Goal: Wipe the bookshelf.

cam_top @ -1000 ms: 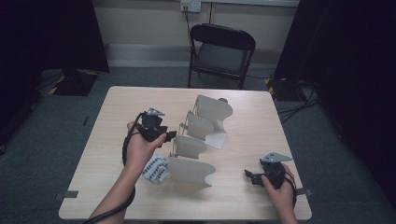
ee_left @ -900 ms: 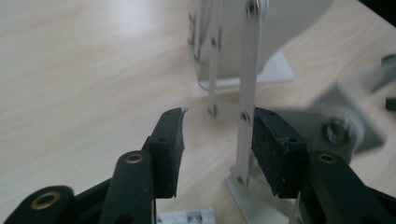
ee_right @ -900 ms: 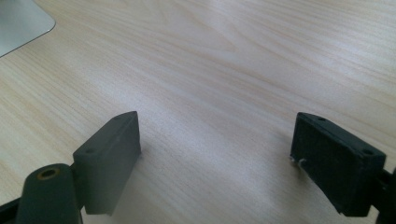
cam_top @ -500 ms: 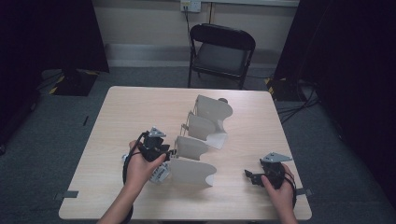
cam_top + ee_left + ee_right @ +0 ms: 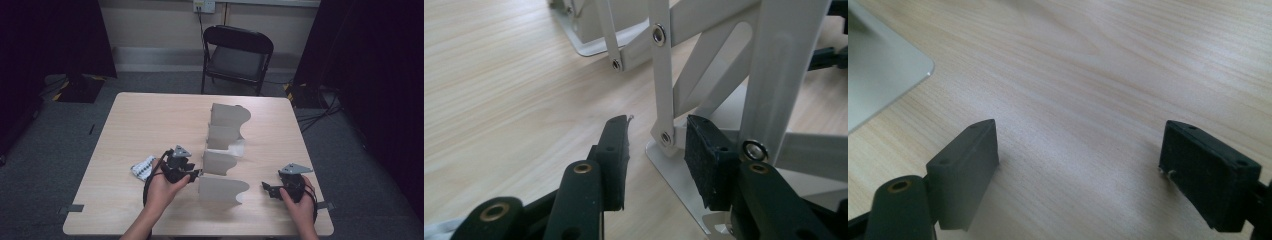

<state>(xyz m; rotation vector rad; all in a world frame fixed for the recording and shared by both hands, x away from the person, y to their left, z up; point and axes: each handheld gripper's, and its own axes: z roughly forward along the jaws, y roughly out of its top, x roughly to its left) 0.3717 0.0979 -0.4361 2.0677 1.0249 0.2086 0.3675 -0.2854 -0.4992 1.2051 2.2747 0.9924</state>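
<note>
Table (image 5: 130, 125), high view, L to R.

1. Cloth (image 5: 142, 167): small, white w/ dark print, lies flat at approx. 8 o'clock from table ctr. It sits just beside the left gripper (image 5: 192, 173), on its 9 o'clock side; contact cannot be told.

2. Left hand (image 5: 162, 187): forearm enters from bottom edge, runs toward 12 o'clock; hand wraps the gripper body from behind, grey plate on top. Gripper points toward 3 o'clock, at the rack (image 5: 222, 152), low over the table. In the left gripper view the jaws have just been closing and stand part-closed, w/ a gap. The lower end of a white rack strut (image 5: 663, 95), w/ its rivet, sits in that gap, close to the right-hand pad (image 5: 704, 160); pads do not visibly press on it.

3. Rack: white folding metal unit w/ four upright plates, spread from table ctr toward 6 o'clock. Nearest plate lies between the two hands.

4. Right hand (image 5: 299, 197): at approx. 4 o'clock, near the table's front edge, forearm from the bottom. Right gripper (image 5: 265, 189) points toward 9 o'clock, at the rack, well apart from it. Right gripper view: jaws wide apart, bare wood between the pads (image 5: 965, 167).
</note>
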